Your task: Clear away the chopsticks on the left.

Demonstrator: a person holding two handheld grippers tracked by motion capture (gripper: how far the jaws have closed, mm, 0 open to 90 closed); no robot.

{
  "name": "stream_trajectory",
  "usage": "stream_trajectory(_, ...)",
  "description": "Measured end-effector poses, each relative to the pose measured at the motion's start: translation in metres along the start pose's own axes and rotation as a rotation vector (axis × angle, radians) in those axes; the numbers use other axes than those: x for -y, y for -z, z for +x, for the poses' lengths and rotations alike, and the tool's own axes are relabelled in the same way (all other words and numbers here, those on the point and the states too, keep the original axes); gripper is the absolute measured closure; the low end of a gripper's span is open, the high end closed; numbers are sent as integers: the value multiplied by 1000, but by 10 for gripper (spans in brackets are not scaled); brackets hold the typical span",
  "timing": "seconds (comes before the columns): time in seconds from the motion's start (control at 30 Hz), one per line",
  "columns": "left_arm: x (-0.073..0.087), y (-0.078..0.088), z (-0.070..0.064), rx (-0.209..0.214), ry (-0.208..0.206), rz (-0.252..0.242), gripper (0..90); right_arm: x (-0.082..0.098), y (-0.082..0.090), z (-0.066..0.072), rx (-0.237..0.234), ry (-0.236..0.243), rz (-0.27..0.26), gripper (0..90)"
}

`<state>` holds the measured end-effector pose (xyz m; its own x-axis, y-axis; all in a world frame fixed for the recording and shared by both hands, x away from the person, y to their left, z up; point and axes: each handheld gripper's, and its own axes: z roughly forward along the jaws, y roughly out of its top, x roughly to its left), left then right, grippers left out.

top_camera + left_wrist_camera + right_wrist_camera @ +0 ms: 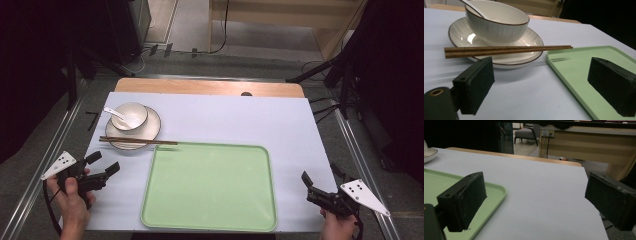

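Chopsticks (pixel 138 141): a dark brown wooden pair lying side by side across the near rim of the plate (pixel 150 131), tips reaching just over the far-left corner of the green tray (pixel 210 210); in the left gripper view they (pixel 506 50) run level, bridging plate edge to tray lip. The plate is white, ribbed, dark-rimmed, and carries a matching bowl (pixel 131 114) with a white spoon (pixel 114 113) resting in it. All sit on the white table cover (pixel 280 120), plate just beside the tray's corner. Left gripper (pixel 102 164) is near the table's left edge, pointed at the chopsticks, jaws spread wide with nothing between them. Right gripper (pixel 320 179) is at the right edge, well apart from the tableware, jaws likewise spread and empty. Judgement: approach stage, nothing yet grasped; tray bare. Next move likely calls for the left gripper to advance and close across both sticks together near mid-length, keeping level so neither rolls off the rim or nudges the bowl.
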<state>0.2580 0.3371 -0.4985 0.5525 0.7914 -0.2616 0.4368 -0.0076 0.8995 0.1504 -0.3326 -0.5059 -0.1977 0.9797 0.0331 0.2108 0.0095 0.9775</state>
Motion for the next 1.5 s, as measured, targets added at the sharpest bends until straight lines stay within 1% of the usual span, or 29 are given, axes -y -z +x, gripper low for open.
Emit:
stream_trajectory(0.07, -1, -2, -2, -2, 0, 12, 97, 0, 0, 0, -1, -1, -2, 35)
stream_trajectory(0.1, -3, -4, -4, -20, 2, 26, 188, 1, 0, -1, -4, -8, 1, 35)
stream_trajectory(0.13, -4, -7, -6, -32, 3, 38, 188, 1, 0, -1, -4, -8, 1, 35)
stream_trajectory(0.2, -6, -12, -11, -54, 7, 57, 283, 1, 1, -1, 3, -15, 9, 35)
stream_trajectory(0.23, -8, -13, -12, -64, 6, 61, 394, 1, 1, -2, 6, -19, 10, 35)
stream_trajectory(0.27, -12, -18, -15, -43, 4, 74, 596, 2, 2, -3, 3, -30, 10, 35)
stream_trajectory(0.3, -12, -18, -15, -43, 4, 74, 664, 2, 2, -3, 3, -30, 10, 35)
stream_trajectory(0.33, -17, -25, -17, -5, -3, 99, 746, 2, 0, -4, 4, -43, 13, 35)
stream_trajectory(0.4, -20, -31, -21, -10, -13, 113, 857, 1, -1, -2, 5, -43, 15, 35)
stream_trajectory(0.43, -20, -31, -21, -10, -13, 113, 887, 1, -1, -2, 5, -43, 15, 35)
stream_trajectory(0.47, -25, -39, -24, -12, -22, 120, 900, 0, -2, 1, 6, -37, 14, 35)
stream_trajectory(0.5, -25, -39, -24, -12, -22, 120, 900, 0, -2, 2, 4, -33, 10, 36)
stream_trajectory(0.53, -29, -49, -27, -27, -36, 143, 900, -1, -3, 3, 2, -26, 12, 35)
stream_trajectory(0.57, -29, -49, -27, -27, -36, 143, 900, -1, -4, 5, 2, -22, 15, 35)
stream_trajectory(0.6, -32, -59, -27, -41, -47, 173, 900, -1, -5, 6, 1, -13, 20, 35)
stream_trajectory(0.63, -32, -59, -27, -41, -47, 173, 900, -1, -5, 6, 1, -13, 20, 35)
stream_trajectory(0.67, -34, -69, -26, -48, -43, 191, 900, -1, -6, 8, -3, -5, 27, 35)
stream_trajectory(0.7, -34, -69, -26, -48, -43, 191, 900, -1, -6, 8, -3, -5, 27, 35)
stream_trajectory(0.87, -35, -101, -25, -64, -38, 274, 900, 2, -8, 9, -7, -6, 41, 36)
stream_trajectory(0.9, -35, -101, -25, -64, -38, 274, 900, 2, -8, 9, -7, -6, 41, 36)
stream_trajectory(0.93, -33, -109, -25, -87, -29, 282, 900, 3, -9, 9, -6, -5, 47, 36)
stream_trajectory(1.03, -32, -112, -23, -95, -6, 274, 900, 3, -9, 9, -5, -4, 46, 36)
stream_trajectory(1.07, -32, -115, -21, -121, 3, 266, 900, 4, -8, 9, -7, -4, 46, 36)
stream_trajectory(1.1, -32, -115, -21, -121, 3, 266, 900, 4, -8, 9, -7, -4, 46, 36)
stream_trajectory(1.13, -32, -119, -20, -141, -10, 279, 900, 4, -9, 9, -8, -4, 49, 36)
stream_trajectory(1.17, -32, -119, -20, -141, -10, 279, 900, 5, -9, 9, -8, -4, 51, 36)
stream_trajectory(1.2, -34, -124, -21, -150, -34, 292, 900, 5, -9, 8, -10, -5, 53, 36)
stream_trajectory(1.37, -39, -131, -22, -176, -37, 290, 900, 6, -11, 8, -12, -10, 61, 36)
stream_trajectory(1.5, -43, -139, -24, -199, -55, 296, 900, 8, -12, 7, -15, -10, 69, 36)
